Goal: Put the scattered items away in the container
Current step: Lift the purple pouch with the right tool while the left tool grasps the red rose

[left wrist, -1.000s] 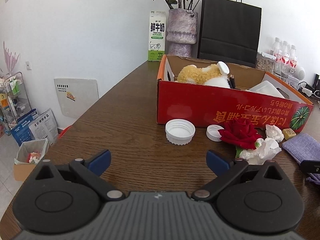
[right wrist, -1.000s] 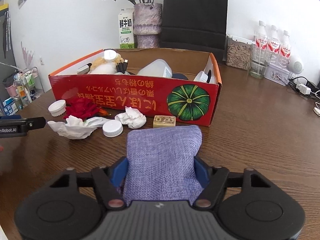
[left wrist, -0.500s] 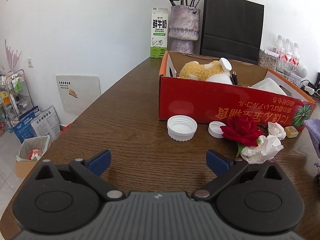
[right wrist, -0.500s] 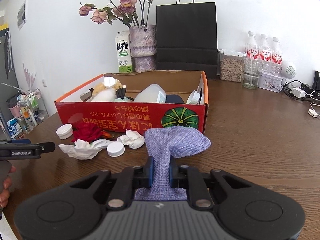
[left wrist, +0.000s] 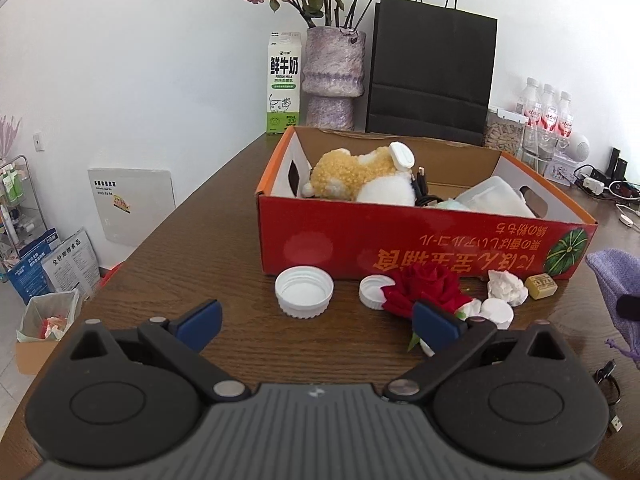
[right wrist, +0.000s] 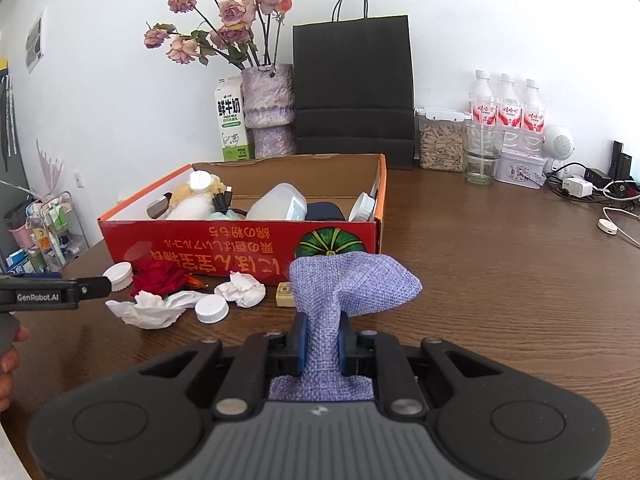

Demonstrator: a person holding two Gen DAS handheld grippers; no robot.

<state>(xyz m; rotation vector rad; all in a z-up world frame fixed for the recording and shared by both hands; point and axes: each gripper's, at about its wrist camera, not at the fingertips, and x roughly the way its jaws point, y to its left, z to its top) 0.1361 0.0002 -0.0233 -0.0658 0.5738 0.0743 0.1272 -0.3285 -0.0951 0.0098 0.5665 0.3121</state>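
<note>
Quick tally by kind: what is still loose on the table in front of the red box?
White bottle caps: 3
Crumpled tissues: 2
Red rose: 1
Small tan block: 1
Total: 7

Both wrist cams low over table (left wrist: 208, 216), facing wall, share red box (right wrist: 240, 248), left cam further left

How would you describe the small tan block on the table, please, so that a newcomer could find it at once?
Start at the red cardboard box on the brown table and find the green pumpkin picture on its front wall. Just below it, on the table, lies the small tan block, beside a crumpled white tissue. It is the only square-edged, tan item among the white caps and tissues.
</note>
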